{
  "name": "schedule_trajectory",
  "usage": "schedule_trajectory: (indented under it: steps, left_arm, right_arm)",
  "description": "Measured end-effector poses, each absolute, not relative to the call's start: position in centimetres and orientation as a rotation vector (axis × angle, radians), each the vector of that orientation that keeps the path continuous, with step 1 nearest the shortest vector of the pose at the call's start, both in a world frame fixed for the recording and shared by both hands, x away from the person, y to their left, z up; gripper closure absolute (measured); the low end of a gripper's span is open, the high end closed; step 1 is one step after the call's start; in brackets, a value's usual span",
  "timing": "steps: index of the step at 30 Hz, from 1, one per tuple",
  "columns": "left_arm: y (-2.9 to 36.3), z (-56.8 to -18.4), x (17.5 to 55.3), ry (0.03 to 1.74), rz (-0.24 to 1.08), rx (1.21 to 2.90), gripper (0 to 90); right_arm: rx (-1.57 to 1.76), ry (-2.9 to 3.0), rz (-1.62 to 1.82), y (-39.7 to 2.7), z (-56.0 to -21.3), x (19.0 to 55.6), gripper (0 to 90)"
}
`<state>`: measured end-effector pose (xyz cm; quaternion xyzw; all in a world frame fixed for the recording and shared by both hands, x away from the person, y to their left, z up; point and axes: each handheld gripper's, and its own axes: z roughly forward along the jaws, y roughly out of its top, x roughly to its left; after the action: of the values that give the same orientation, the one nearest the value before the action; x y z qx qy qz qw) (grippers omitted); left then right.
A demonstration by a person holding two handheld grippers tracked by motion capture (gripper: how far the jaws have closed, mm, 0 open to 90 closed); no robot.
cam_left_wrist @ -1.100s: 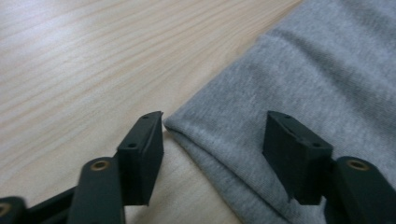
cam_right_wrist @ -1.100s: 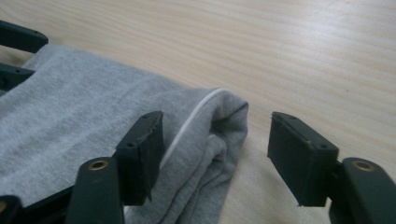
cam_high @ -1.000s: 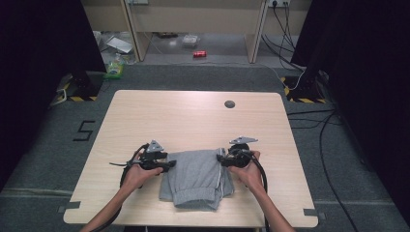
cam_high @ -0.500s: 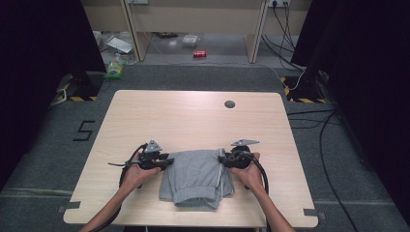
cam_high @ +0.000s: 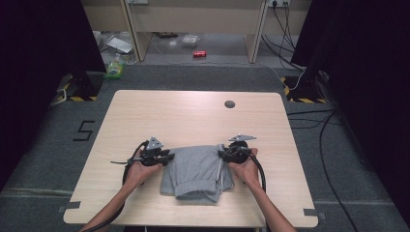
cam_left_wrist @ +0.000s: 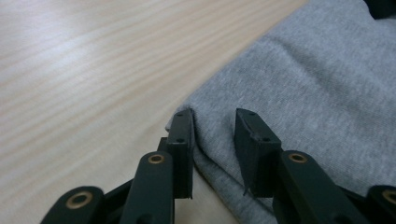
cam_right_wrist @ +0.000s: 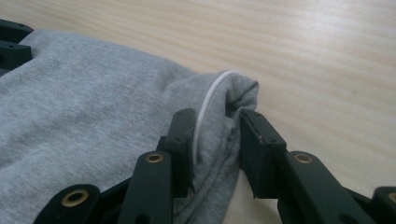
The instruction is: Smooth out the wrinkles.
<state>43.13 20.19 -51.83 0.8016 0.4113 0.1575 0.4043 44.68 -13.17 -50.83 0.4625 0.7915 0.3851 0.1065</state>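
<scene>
A folded grey garment [cam_high: 196, 171] lies on the wooden table [cam_high: 193, 116] near its front edge. My left gripper [cam_high: 167, 157] is at its upper left corner and my right gripper [cam_high: 222, 153] at its upper right corner, both pointing inward. In the left gripper view the jaws [cam_left_wrist: 215, 121] have just been closing, and the garment's corner [cam_left_wrist: 303, 84] lies pinched between them. In the right gripper view the jaws [cam_right_wrist: 217, 119] have also just been closing, onto a bunched fold of grey cloth [cam_right_wrist: 84, 102] with a white cord [cam_right_wrist: 205, 109] in it.
A dark round grommet [cam_high: 229, 104] sits in the table's far half. Beyond the table, on the floor, are a red can [cam_high: 199, 53], a green bottle [cam_high: 115, 67] and loose cables [cam_high: 309, 121] to the right. The other gripper's black tip [cam_right_wrist: 11, 42] shows across the cloth.
Both grippers have edged slightly inward onto the garment's upper corners. The hands have otherwise stayed in place, and the garment has not shifted.
</scene>
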Motion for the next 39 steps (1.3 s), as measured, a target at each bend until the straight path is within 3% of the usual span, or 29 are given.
schedule_trajectory:
  steps: [15, 29, 39]
  left_arm:
    - [19.7, -51.5, 48.1, 1.136, 0.403, 2.019, 64.3]
    - [19.8, -51.5, 49.7, 1.166, 0.414, 2.008, 62.9]
    - [19.9, -51.4, 49.9, 1.177, 0.407, 2.012, 60.0]
  right_arm:
    - [1.416, 2.274, 1.135, -13.2, -50.9, 49.6, 61.3]
    - [1.449, 2.211, 1.126, -12.9, -51.1, 52.1, 57.4]
    - [1.497, 2.178, 1.148, -13.3, -51.1, 51.9, 44.1]
